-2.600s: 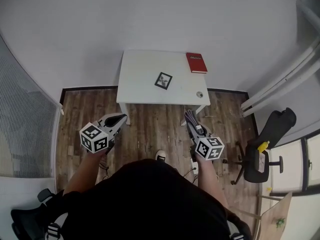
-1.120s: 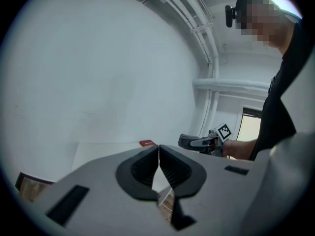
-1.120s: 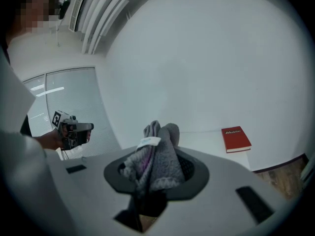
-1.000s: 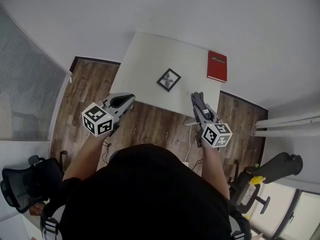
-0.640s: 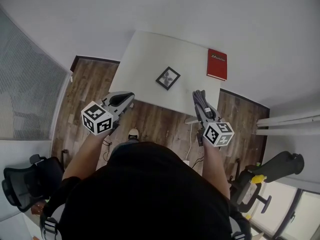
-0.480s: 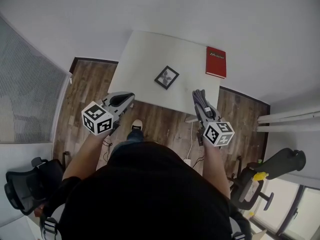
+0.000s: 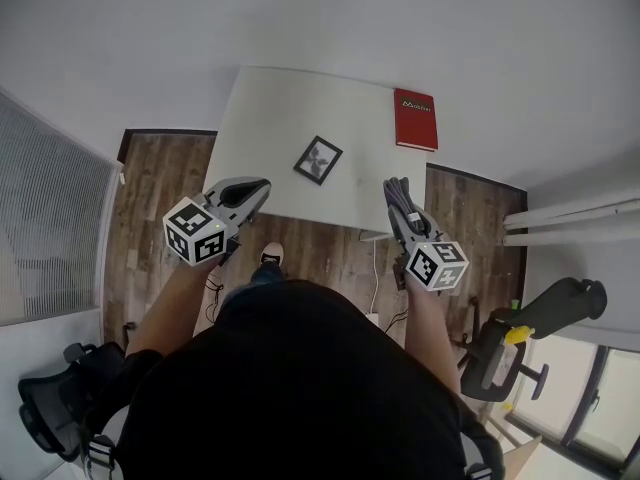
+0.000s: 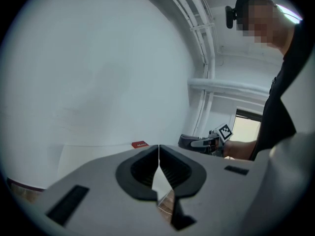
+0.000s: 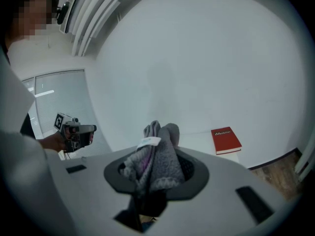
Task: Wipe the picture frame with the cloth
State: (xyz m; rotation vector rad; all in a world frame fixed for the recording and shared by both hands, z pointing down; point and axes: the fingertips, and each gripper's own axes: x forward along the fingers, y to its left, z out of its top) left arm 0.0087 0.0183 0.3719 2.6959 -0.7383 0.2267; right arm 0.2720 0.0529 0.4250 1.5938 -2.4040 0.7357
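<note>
**Two claws at the table's near edge, cloth in the right one**

I counted two claws, one cloth, one picture frame, one book and two office chairs.

My left claw (image 8: 159,154) was shut, its jaws pressed together with nothing between them. My right claw (image 7: 396,194) was clamped on the grey cloth (image 9: 158,159), which was bunched between the jaws and stuck out past their tips.

The picture frame (image 7: 318,160) lay flat on the white table (image 7: 265,118), turned cornerwise like a diamond, near the middle of the top. It sat beyond both claws and between their lines, and neither one was touching it. The red book (image 7: 416,119) lay at the far right corner, well apart from the frame. I saw nothing else on the top.

From the head view, both claws hung at the table's near edge, the left by the left end and the right by the right end.

The table stood against a plain white wall on a dark wood floor (image 7: 150,183). One chair (image 7: 515,333) stood off to the right, the other (image 7: 50,418) behind me on the left. White pipes (image 7: 575,218) ran along the right side.
</note>
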